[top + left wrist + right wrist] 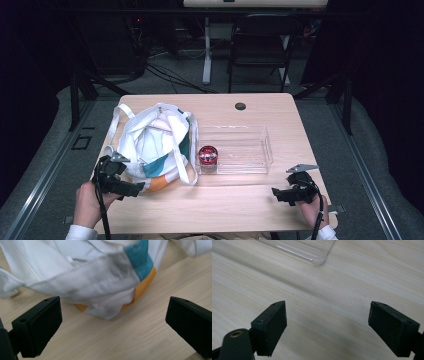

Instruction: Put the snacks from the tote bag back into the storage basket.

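We see a wooden table (250, 200) bearing a white tote bag (150, 145) toward its left edge, a clear plastic tray (245, 147) at centre, and a small red jar (207, 156) in the tray's left end. Left gripper (137, 189), jaws wide apart, faces the bag; right gripper (276, 193), likewise spread, hovers empty near the front-right corner. We judge grasping not yet begun; next comes an approach.

On the wooden desk (250, 200), a white tote bag (152, 145) lies at nine o'clock of a clear plastic tray (250, 145) holding a red-lidded jar (207, 156). The left claw (136, 189) touches the bag; the right claw (276, 192) hovers at five o'clock.
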Available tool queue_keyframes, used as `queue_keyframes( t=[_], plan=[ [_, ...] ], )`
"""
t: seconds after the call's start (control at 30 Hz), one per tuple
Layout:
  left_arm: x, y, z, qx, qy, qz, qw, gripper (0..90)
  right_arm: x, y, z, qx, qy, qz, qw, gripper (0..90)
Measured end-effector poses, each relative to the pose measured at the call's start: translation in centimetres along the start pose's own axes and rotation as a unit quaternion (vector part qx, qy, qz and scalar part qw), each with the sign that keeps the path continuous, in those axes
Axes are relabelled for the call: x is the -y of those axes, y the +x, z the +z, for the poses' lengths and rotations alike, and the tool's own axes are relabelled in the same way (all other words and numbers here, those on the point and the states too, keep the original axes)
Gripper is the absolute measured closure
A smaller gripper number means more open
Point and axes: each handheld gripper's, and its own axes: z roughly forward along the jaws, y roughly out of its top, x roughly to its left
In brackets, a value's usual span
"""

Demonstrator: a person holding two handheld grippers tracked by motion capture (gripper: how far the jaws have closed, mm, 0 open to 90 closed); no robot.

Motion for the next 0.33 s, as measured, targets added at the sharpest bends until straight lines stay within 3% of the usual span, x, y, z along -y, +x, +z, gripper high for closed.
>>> queue_keyframes(
  t=[0.1,0.33],
  plan=[
    [0.9,-0.1,0.7,-0.005,-0.002,0.004,1.0,1.7,0.0,0.1,0.1,0.007,0.006,-0.003,0.9999,14.8],
    [1.6,-0.5,2.8,0.004,0.042,0.021,0.9989,3.5,-0.2,0.0,0.2,0.012,0.011,0.002,0.9999,14.7]
  ],
)
